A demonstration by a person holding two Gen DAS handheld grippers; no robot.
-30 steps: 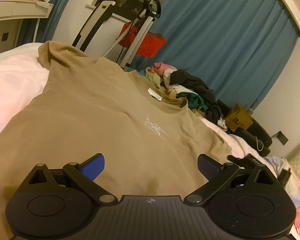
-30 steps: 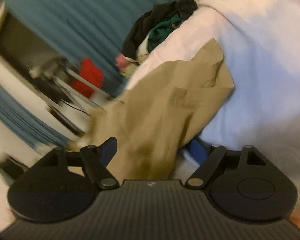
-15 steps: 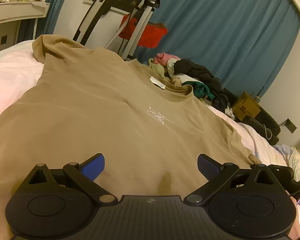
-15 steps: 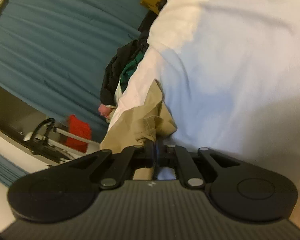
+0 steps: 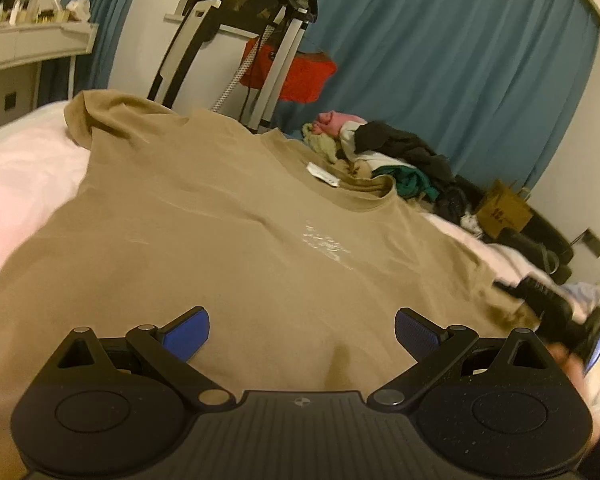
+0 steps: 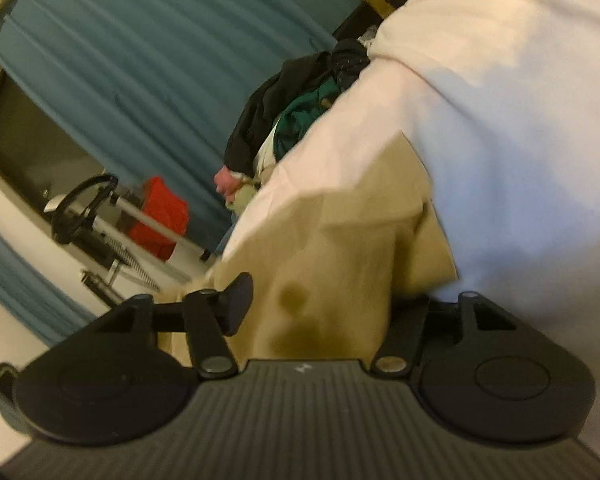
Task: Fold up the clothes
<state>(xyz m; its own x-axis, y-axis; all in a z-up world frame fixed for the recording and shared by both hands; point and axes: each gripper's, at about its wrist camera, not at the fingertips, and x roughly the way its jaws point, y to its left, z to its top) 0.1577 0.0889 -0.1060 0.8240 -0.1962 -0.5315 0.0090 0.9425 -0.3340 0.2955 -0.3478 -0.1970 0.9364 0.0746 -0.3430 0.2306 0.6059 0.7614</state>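
Note:
A tan T-shirt (image 5: 228, 232) lies spread flat on the white bed (image 5: 16, 172), collar at the far side with a white label. My left gripper (image 5: 302, 332) is open and empty, just above the shirt's near hem. My right gripper (image 6: 320, 304) is open, its jaws spread around a bunched sleeve of the tan T-shirt (image 6: 340, 248); its right finger is hidden under the cloth. The right gripper also shows in the left wrist view (image 5: 556, 312), at the shirt's right sleeve.
A pile of mixed clothes (image 5: 380, 156) lies at the far edge of the bed. A white frame with a red bag (image 5: 292, 72) stands before blue curtains (image 5: 460, 60). A cardboard box (image 5: 504, 208) sits on the floor at right.
My right gripper was shut on the sleeve half a second ago and has opened; the sleeve now lies loose between its jaws. My left gripper stays open over the hem.

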